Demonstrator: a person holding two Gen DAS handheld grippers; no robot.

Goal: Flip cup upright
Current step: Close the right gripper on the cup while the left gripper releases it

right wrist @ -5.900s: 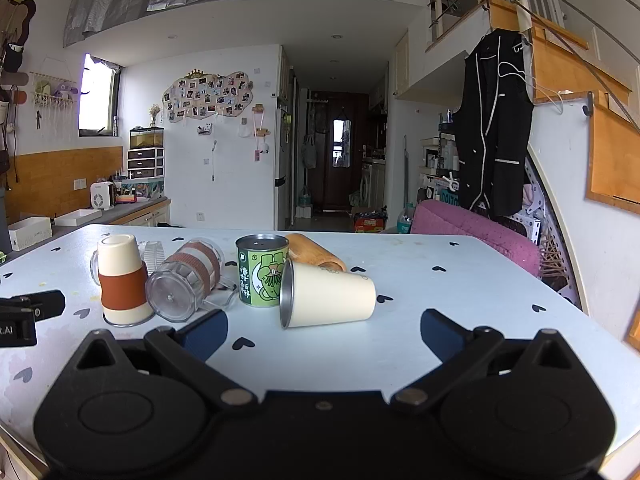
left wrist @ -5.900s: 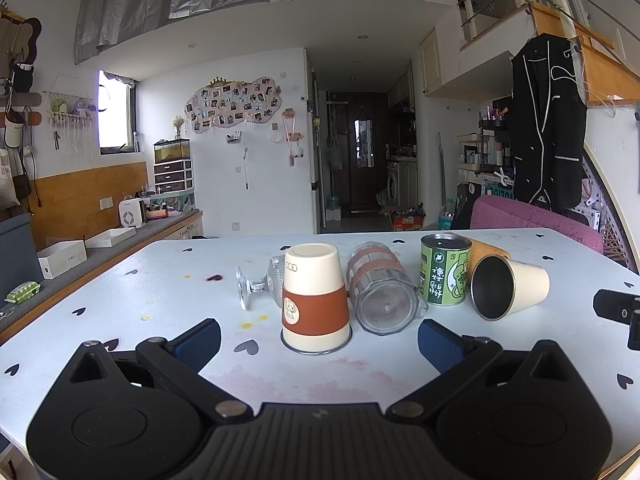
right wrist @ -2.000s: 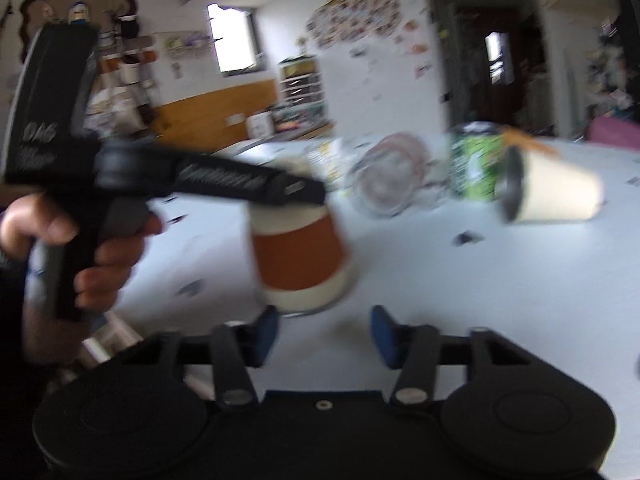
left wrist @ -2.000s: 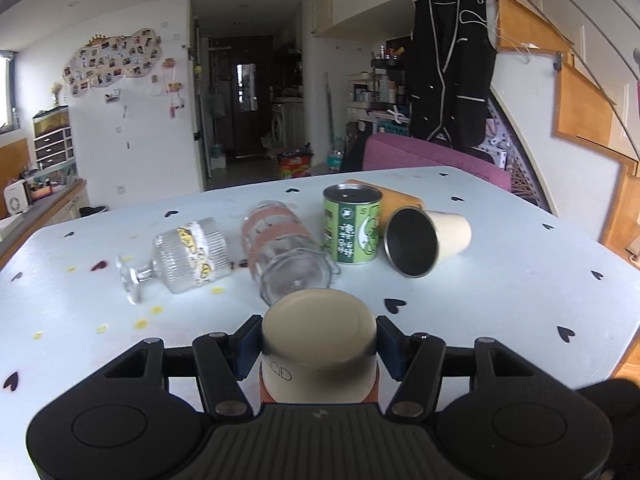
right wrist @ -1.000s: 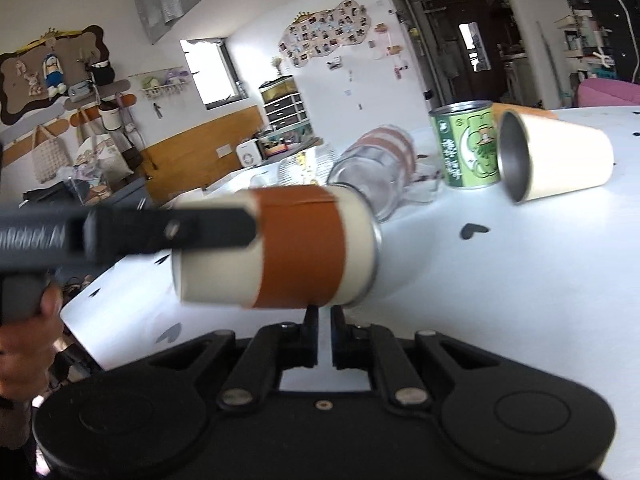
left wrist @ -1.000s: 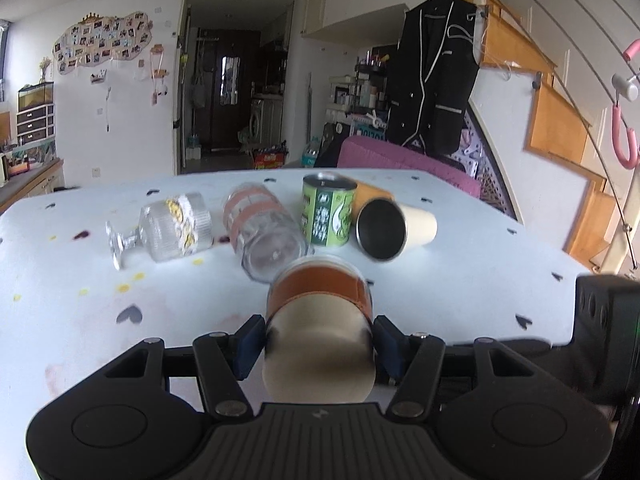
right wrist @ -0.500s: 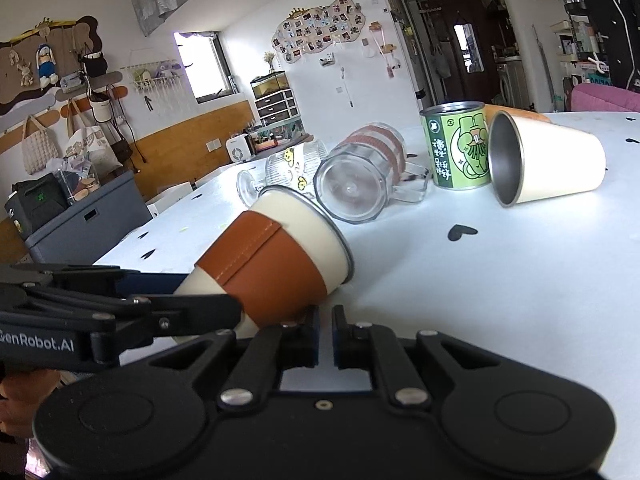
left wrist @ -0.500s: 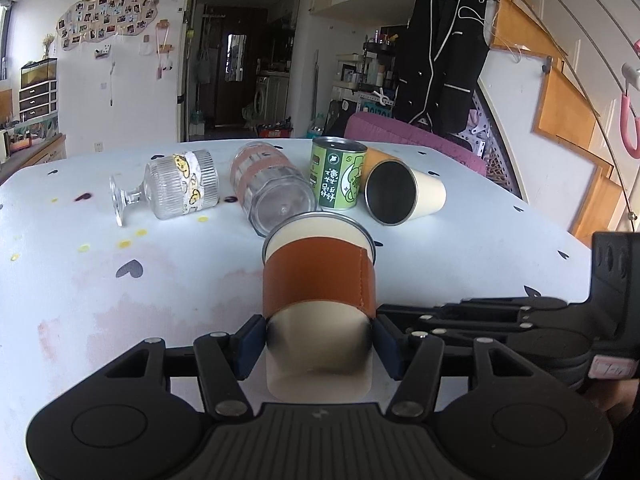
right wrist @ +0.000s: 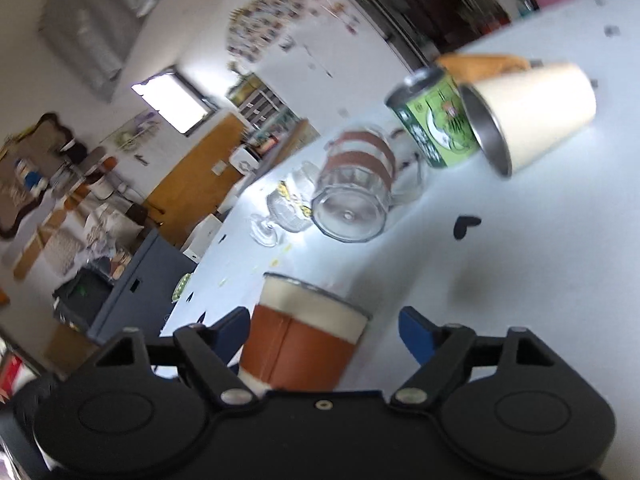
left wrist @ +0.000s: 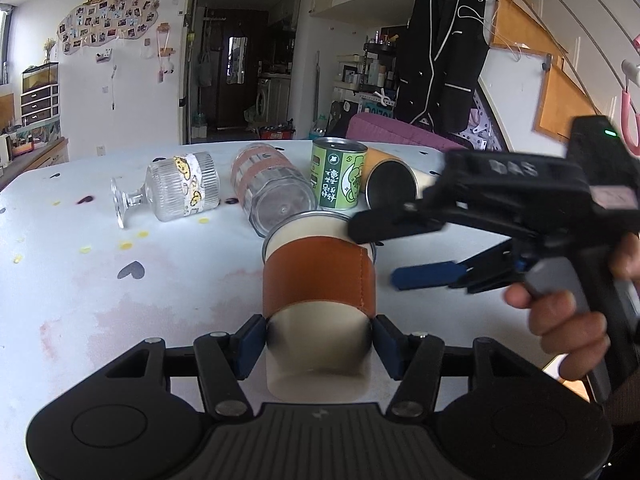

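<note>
The cream cup with a brown sleeve [left wrist: 319,280] has its mouth up and away from me. My left gripper [left wrist: 318,342] is shut on its lower cream part. My right gripper [left wrist: 374,254] shows in the left wrist view at the right, open, its fingers around the cup's rim on its right side. In the right wrist view the cup [right wrist: 304,342] sits between the open blue pads of my right gripper [right wrist: 326,330], nearer the left pad. That view is tilted and blurred.
On the white table [left wrist: 100,300] lie a ribbed stemmed glass [left wrist: 176,190], a clear mug with brown bands [left wrist: 272,194] and a cream steel cup [left wrist: 394,190] on their sides. A green can [left wrist: 338,178] stands upright behind.
The cup has turned from upside down to mouth up in my left gripper. My right gripper has opened, tilted and moved in around the cup's rim.
</note>
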